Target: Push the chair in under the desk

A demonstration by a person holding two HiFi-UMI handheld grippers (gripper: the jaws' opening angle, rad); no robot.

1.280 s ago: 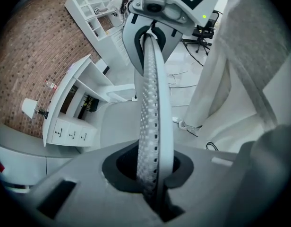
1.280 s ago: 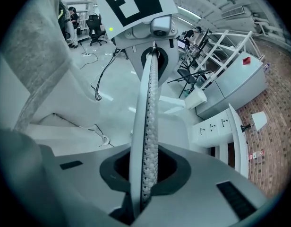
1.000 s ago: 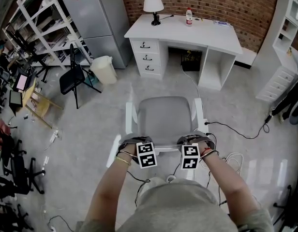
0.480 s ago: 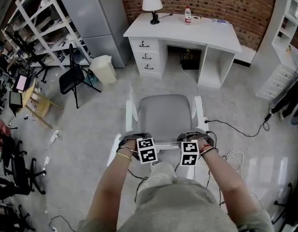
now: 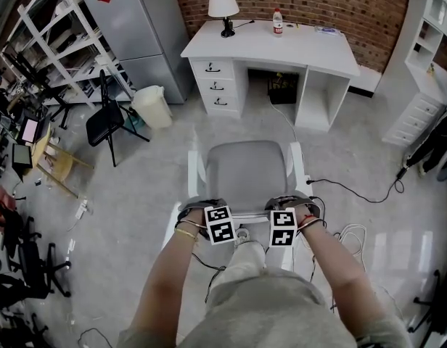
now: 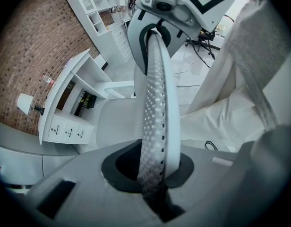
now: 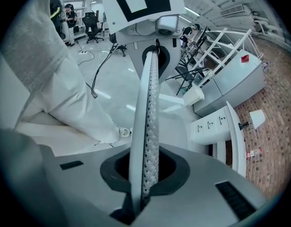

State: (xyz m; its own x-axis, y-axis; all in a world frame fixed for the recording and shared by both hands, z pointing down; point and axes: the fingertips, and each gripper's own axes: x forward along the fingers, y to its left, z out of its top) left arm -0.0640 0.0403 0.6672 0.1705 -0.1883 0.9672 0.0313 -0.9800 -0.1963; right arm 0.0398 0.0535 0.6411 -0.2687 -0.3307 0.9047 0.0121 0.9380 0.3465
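Two grips: the left gripper [image 5: 209, 212] and right gripper [image 5: 285, 209] have their jaws clamped on the backrest rim [image 6: 155, 103]. I push evenly with both, keeping the chair [image 5: 245, 169] square to the desk [image 5: 310, 49] opening.

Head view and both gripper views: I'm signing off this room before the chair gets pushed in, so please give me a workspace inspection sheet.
Surface: grey floor, glossy at the right.
Job's things: white chair stands apart from the white desk, seat facing its kneehole.
Clutter: white bin and black folding chair at left; lamp and bottle on the desk.
Grippers: left gripper and right gripper each shut on the chair's backrest edge.
Cables: black cable and white cable on the floor, right of the chair.
Surroundings: brick wall, grey refrigerator, white shelf unit.
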